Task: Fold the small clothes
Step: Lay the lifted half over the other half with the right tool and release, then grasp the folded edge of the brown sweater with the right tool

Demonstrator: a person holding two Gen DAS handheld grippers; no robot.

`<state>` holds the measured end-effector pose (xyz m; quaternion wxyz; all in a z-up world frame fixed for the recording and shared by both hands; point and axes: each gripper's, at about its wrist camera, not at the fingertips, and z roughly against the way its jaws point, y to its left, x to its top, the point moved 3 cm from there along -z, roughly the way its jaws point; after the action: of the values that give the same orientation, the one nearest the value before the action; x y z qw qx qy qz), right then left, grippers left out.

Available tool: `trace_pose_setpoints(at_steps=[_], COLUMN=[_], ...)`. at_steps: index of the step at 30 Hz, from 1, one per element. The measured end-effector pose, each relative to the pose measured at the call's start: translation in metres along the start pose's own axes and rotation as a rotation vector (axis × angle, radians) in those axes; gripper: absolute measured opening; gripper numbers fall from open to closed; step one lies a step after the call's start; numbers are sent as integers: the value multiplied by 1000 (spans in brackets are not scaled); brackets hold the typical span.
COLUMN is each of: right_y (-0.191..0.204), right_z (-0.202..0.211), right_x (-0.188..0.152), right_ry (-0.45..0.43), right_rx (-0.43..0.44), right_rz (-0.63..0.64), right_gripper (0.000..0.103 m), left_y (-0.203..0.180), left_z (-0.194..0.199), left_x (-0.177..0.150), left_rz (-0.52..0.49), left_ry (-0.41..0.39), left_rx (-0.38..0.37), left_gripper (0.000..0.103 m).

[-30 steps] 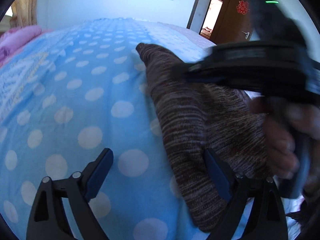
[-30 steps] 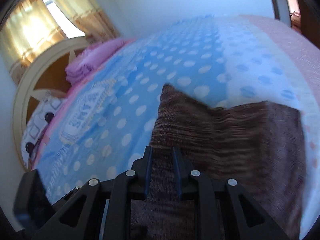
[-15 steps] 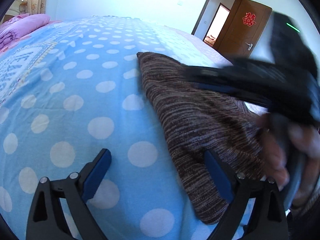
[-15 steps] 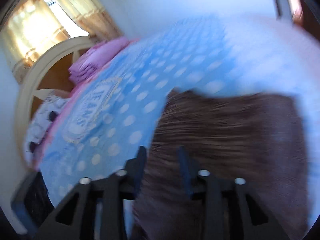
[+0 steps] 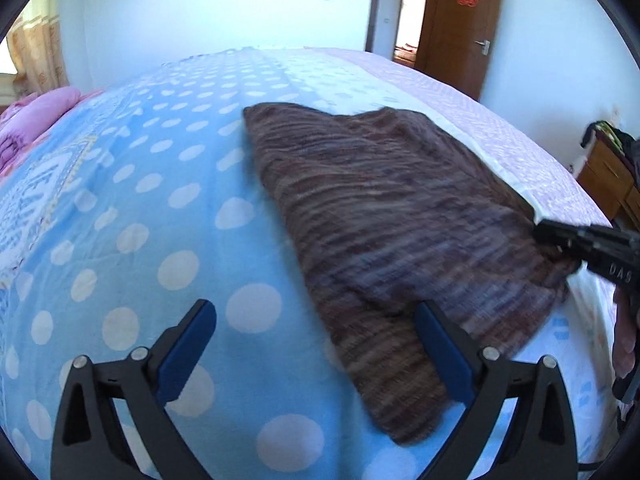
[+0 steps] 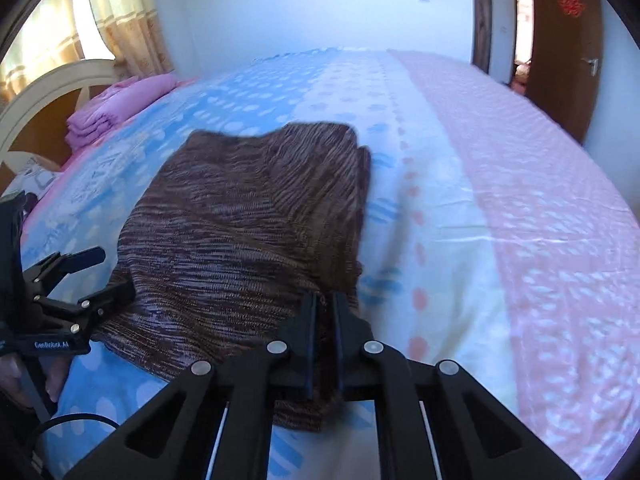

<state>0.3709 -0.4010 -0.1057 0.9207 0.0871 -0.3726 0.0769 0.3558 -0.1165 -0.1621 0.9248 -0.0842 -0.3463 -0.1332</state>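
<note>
Brown knit garment (image 6: 256,216) runs lengthwise away from us; our right gripper (image 6: 325,300) closes on its near-right edge, while our left gripper (image 5: 316,320), opening and empty, straddles its near-left edge.

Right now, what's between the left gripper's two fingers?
In the left wrist view the left gripper stands open, opening further. Between its fingers lie bare dotted bedsheet and the brown knit garment's near edge.

The right tool (image 5: 560,240) is cut off at three o'clock. The brown garment (image 6: 248,232) blurs; its near hem hides behind the tool.
</note>
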Motion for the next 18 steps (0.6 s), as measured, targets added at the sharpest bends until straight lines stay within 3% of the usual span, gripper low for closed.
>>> trace_pose_setpoints(at_steps=[4, 6, 8, 10, 12, 16, 18], right_y=[24, 46, 55, 59, 59, 66, 63], right_z=[15, 6, -3, 3, 11, 25, 16], right_x=[-10, -26, -44, -47, -44, -27, -22], right_ry=[-44, 29, 108, 98, 104, -13, -21], right_rx=[73, 106, 80, 60, 98, 112, 98], right_rz=[44, 110, 143, 163, 124, 139, 125], right_gripper=[22, 22, 22, 22, 22, 23, 35], left_y=[-7, -2, 4, 8, 9, 8, 9], left_z=[0, -3, -2, 0, 3, 8, 17], left_x=[-2, -3, -6, -10, -13, -10, -6], left_rz=[-46, -31, -1, 11, 8, 18, 34], left_ry=[8, 29, 49, 54, 49, 20, -31], left_rx=[32, 11, -25, -50, -49, -34, -14], left_gripper=[103, 103, 103, 103, 103, 103, 103])
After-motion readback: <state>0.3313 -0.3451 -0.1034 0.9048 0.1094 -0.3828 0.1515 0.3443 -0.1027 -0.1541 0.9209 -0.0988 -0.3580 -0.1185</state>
